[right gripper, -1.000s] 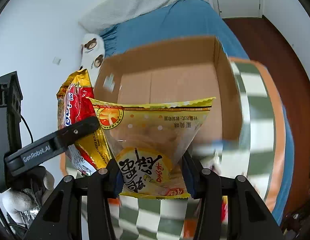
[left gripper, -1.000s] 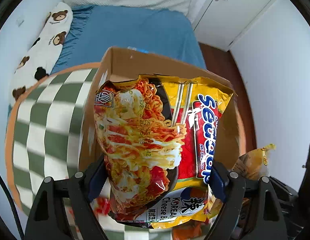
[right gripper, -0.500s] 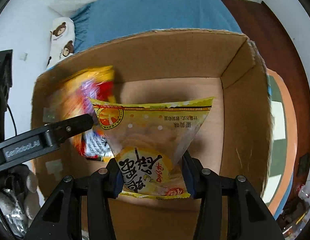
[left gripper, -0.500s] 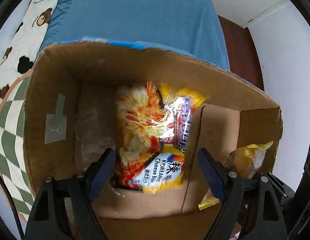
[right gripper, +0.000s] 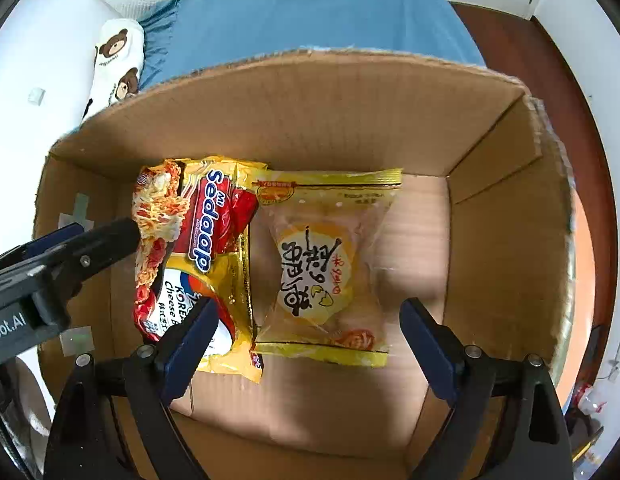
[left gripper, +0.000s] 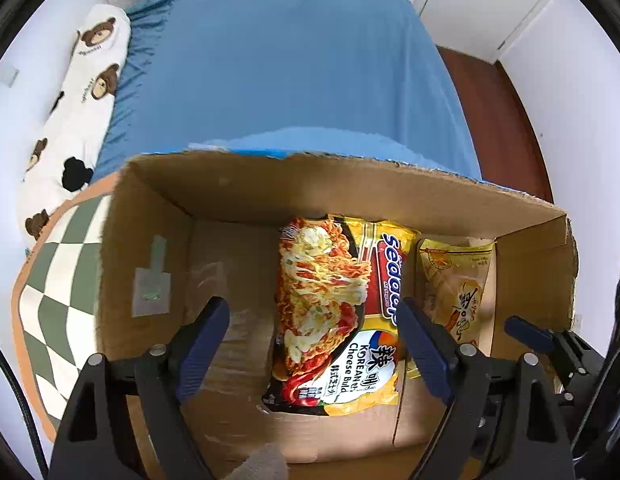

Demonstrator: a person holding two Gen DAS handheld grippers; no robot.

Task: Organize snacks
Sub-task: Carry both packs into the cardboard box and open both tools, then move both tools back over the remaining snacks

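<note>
An open cardboard box [left gripper: 350,184] [right gripper: 310,100] fills both views from above. On its floor lies a red and yellow Sedaap noodle packet [left gripper: 334,312] [right gripper: 197,240]. A yellow egg-cake packet [right gripper: 322,268] [left gripper: 458,292] lies flat to its right, side by side with it. My left gripper [left gripper: 313,306] hangs over the noodle packet with its jaws opening a little, and the pads do not press on it. My right gripper [right gripper: 309,306] is over the egg-cake packet, jaws opening wide and clear of its edges. One finger of the left gripper [right gripper: 101,238] shows beside the noodles.
The box stands on a green and white checked mat [left gripper: 57,280] with an orange border, against a bed with a blue sheet [left gripper: 289,60]. A bear-print pillow [left gripper: 69,92] lies at the left. Dark wood floor [right gripper: 530,40] runs to the right. The box's left half has bare floor [left gripper: 229,264].
Both grippers came down over the box. The noodle packet left the left jaws and dropped to the floor. The right jaws went from shut on the egg-cake packet to wide apart; it now lies flat.
</note>
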